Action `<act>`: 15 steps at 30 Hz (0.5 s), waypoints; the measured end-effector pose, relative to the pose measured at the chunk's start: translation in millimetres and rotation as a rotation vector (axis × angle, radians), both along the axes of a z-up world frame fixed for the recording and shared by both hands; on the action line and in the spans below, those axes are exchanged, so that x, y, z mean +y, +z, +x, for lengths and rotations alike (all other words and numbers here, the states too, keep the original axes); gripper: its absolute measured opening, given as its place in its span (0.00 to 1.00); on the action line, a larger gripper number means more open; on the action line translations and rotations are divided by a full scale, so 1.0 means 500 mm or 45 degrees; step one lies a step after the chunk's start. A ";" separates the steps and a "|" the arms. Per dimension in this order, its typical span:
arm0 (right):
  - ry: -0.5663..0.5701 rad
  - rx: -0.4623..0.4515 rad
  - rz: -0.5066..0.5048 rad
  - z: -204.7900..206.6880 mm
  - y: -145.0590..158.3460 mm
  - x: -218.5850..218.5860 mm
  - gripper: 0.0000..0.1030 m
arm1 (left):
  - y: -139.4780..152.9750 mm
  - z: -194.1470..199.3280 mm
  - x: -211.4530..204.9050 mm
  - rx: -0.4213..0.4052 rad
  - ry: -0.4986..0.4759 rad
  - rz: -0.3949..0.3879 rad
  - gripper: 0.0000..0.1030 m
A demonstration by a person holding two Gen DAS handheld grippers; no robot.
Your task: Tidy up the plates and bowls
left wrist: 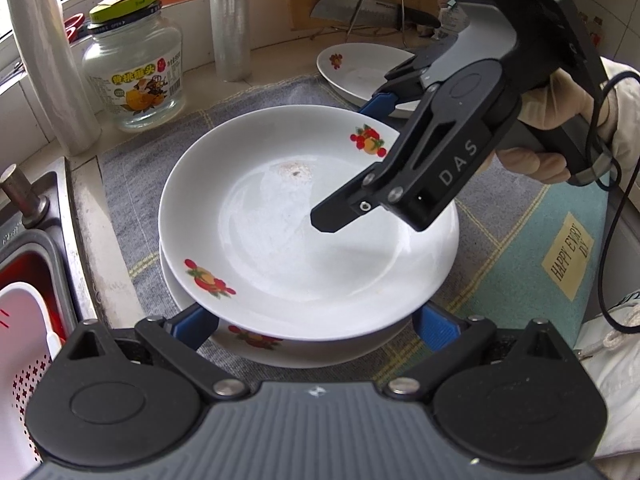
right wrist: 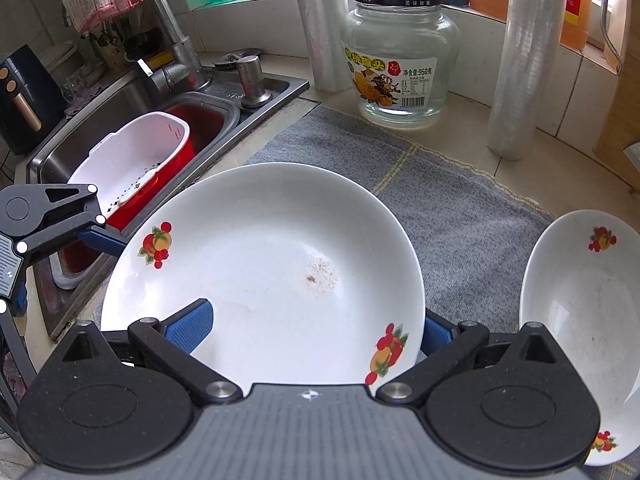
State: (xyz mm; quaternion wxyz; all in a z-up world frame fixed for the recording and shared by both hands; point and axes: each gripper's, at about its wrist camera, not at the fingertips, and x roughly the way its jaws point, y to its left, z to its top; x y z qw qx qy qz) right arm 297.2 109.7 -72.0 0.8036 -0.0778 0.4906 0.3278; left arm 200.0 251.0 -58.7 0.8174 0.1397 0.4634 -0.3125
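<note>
A white plate with fruit prints (left wrist: 280,240) rests tilted on a second matching plate (left wrist: 280,354) on the grey mat. My left gripper (left wrist: 316,326) is open, its blue fingers (left wrist: 196,326) low on either side of the stack's near edge. My right gripper (right wrist: 316,328) is open around the top plate (right wrist: 260,272), one blue finger (right wrist: 188,328) above the plate's inside and the other (right wrist: 438,334) outside the rim. It also shows in the left wrist view (left wrist: 404,100) at the far rim. A third matching plate (right wrist: 580,320) lies to the right.
A grey mat (right wrist: 460,208) covers the counter. A glass jar (right wrist: 400,60) and rolls of film (right wrist: 520,80) stand behind. The sink (right wrist: 120,104) with a white strainer basket (right wrist: 132,156) is left. A knife on a rack (left wrist: 368,12) stands far back.
</note>
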 end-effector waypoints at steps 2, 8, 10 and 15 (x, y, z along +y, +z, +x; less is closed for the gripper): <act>0.001 0.000 0.001 -0.002 0.002 -0.002 1.00 | 0.001 0.001 0.001 0.010 -0.001 -0.001 0.99; 0.003 0.005 0.001 -0.007 0.001 -0.004 1.00 | 0.006 0.009 -0.008 0.060 0.005 0.046 0.99; 0.002 0.007 0.007 -0.009 0.000 -0.005 1.00 | 0.008 0.010 -0.012 0.066 0.014 0.088 0.99; -0.004 0.013 0.027 -0.013 -0.001 -0.008 1.00 | -0.003 0.003 -0.015 0.045 0.014 0.167 0.99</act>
